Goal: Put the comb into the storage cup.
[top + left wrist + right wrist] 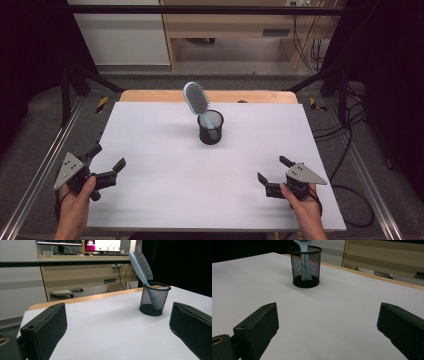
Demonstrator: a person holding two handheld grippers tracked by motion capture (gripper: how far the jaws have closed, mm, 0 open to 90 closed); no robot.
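Brush: pale blue hairbrush [195, 100] stood in black mesh cup [210, 129], well apart from both grippers.
Left gripper [106, 162]: jaws spread, nothing held.
Right gripper [272, 170]: jaws spread, nothing held.
Writing: none legible.

No legible text, labels or numbers anywhere I look. The monitors [102, 245] at the far side show screen content, too blurred to read. Yellow-black hazard stripes [102, 104] mark the frame by the table's far-left corner.
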